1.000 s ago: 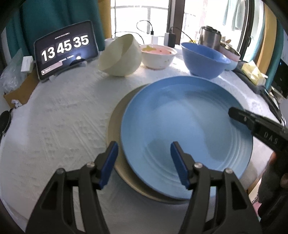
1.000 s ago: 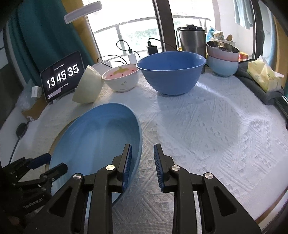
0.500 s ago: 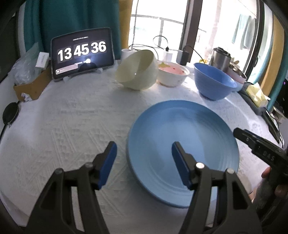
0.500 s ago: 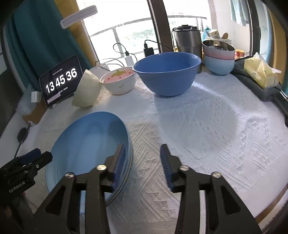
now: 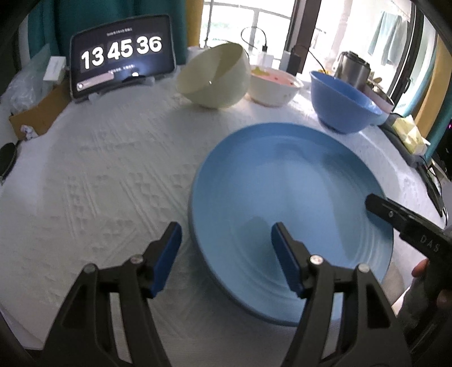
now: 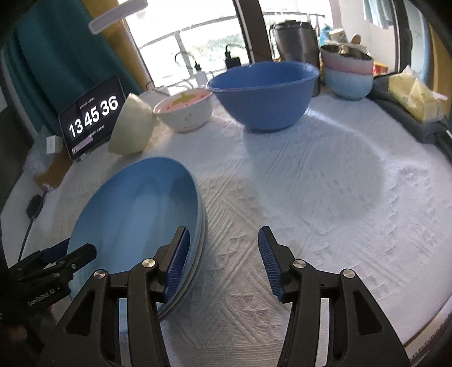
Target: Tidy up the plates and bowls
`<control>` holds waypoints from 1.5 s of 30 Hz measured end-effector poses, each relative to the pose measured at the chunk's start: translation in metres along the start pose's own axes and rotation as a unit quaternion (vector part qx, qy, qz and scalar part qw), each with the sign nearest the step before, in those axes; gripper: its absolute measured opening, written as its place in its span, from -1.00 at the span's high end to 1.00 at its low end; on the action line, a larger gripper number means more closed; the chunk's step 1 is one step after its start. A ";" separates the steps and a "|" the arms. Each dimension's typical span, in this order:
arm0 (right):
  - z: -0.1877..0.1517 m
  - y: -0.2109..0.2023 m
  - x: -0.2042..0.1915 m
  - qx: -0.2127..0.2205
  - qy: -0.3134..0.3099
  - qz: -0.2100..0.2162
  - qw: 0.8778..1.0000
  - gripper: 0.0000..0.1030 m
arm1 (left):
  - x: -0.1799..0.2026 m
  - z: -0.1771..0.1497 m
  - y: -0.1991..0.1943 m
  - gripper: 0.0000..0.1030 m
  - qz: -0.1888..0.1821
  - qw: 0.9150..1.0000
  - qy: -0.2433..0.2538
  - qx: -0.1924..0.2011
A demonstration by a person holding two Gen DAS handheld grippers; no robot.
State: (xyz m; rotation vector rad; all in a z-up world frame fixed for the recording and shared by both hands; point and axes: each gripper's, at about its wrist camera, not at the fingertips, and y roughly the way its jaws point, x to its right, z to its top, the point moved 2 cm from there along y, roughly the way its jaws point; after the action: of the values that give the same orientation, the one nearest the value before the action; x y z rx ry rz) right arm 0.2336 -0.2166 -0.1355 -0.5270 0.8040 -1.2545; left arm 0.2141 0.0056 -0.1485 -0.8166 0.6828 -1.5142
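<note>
The right gripper (image 6: 221, 261), ribbed blue pads, has just been opening; nothing is gripped, the smooth round blue plate (image 6: 135, 214) lies at its ten o'clock. The left gripper (image 5: 224, 251) gapes astride the plate's (image 5: 291, 209) rim on embossed white cloth (image 5: 113, 175). "DAS" and "GenRobot.AI" are legible.

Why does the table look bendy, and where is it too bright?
Left wrist view: the fisheye lens curves the white tablecloth, and the window is washed out by daylight. Right wrist view: the same bulge, with the blue bowl casting a soft shadow toward the camera.
</note>
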 end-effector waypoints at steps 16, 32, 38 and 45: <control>-0.012 0.016 -0.034 -0.024 -0.004 0.068 0.997 -0.23 | -0.003 -0.003 0.013 -0.85 -0.028 0.999 -0.019 0.023; -0.013 0.016 -0.033 -0.024 0.008 0.064 0.998 -0.15 | -0.001 -0.005 0.008 -0.40 -0.062 0.998 -0.010 0.018; -0.012 0.015 -0.034 -0.024 0.006 0.058 0.998 -0.15 | -0.004 -0.004 0.007 -0.35 -0.067 0.997 -0.014 0.017; -0.005 0.015 -0.043 -0.019 -0.004 0.054 0.998 -0.15 | -0.014 0.001 0.002 -0.35 -0.070 0.997 -0.021 0.027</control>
State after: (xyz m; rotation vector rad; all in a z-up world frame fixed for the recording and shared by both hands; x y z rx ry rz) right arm 0.2341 -0.1714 -0.1395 -0.5117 0.8390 -1.1382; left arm 0.2165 0.0192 -0.1515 -0.8672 0.5613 -1.6306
